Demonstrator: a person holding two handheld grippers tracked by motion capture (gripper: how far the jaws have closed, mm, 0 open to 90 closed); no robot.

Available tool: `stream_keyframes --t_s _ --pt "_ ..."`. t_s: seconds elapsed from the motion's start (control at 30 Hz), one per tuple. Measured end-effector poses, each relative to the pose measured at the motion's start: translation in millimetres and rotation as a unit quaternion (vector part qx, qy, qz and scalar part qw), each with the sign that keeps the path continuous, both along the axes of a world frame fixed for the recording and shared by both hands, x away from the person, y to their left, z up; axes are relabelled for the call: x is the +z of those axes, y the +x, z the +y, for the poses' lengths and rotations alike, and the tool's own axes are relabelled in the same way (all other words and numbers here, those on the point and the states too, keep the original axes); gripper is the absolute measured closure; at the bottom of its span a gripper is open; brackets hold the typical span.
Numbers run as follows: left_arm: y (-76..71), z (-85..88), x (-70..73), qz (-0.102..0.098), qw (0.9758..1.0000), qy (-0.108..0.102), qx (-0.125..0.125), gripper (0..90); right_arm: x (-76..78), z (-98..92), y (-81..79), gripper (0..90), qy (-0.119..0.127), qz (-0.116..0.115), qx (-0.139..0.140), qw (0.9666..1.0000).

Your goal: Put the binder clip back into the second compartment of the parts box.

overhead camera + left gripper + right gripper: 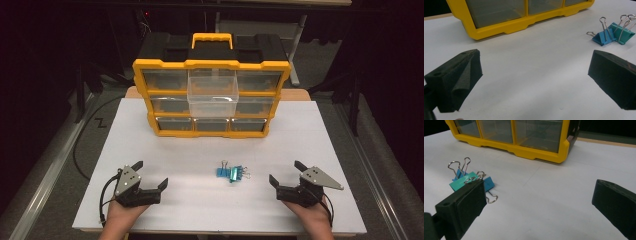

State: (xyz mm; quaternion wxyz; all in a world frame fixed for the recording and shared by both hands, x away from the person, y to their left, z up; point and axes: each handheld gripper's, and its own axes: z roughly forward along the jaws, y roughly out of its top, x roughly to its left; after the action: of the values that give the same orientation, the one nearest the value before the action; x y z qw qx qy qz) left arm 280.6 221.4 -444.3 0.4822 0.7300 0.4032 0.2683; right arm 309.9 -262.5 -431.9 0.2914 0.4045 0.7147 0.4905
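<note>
I held both grippers low over the white table point(165, 150), one at each near corner, with a small cluster of binder clips point(233, 173) lying on the bare surface between them. My left gripper point(151, 174) stood with its jaws spread wide and nothing between them; from its own view the clips point(613, 35) sat ahead and to the right, beyond the tip of the right-hand jaw and clear of it. My right gripper point(286, 171) was likewise wide open and empty; in its view the clips point(471, 181) lay just past the left-hand jaw, which partly covered them, though I could not tell whether it touched them. The cluster showed blue and teal clips pressed together, their wire handles sticking up. Farther back on the table stood a yellow organizer point(211, 95) with clear drawers, one middle drawer point(212, 90) pulled out toward me. The clips were well apart from the organizer.
</note>
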Motion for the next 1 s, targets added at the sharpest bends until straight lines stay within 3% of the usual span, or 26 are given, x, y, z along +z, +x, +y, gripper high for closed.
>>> stream_keyframes --t_s 0.37,0.63,0.83,0.87,0.9,1.0 --pt "0.3 -2.3 0.1 -0.004 0.9999 -0.008 -0.010 0.2 -2.2 5.3 3.6 0.3 -0.016 0.022 0.004 0.9996" --pt "0.4 -5.0 -0.2 0.002 0.9997 -0.012 -0.023 0.2 -2.7 7.4 5.5 0.3 -0.038 0.055 0.008 0.9977" --pt "0.6 -4.7 0.8 -0.001 0.9996 -0.010 -0.026 0.2 -0.7 12.8 8.6 0.3 -0.065 0.092 0.011 0.9936" --pt "0.6 -4.5 0.8 -0.001 0.9996 -0.009 -0.029 0.2 0.1 15.5 10.7 0.3 -0.077 0.107 0.016 0.9911" --pt "0.6 -4.5 0.8 -0.001 0.9996 -0.009 -0.029 0.2 0.1 15.5 10.7 0.3 -0.077 0.107 0.016 0.9911" --pt "-0.4 -6.2 0.5 -0.003 0.9994 0.004 -0.036 0.2 0.1 18.6 12.7 0.3 -0.093 0.132 0.021 0.9866"
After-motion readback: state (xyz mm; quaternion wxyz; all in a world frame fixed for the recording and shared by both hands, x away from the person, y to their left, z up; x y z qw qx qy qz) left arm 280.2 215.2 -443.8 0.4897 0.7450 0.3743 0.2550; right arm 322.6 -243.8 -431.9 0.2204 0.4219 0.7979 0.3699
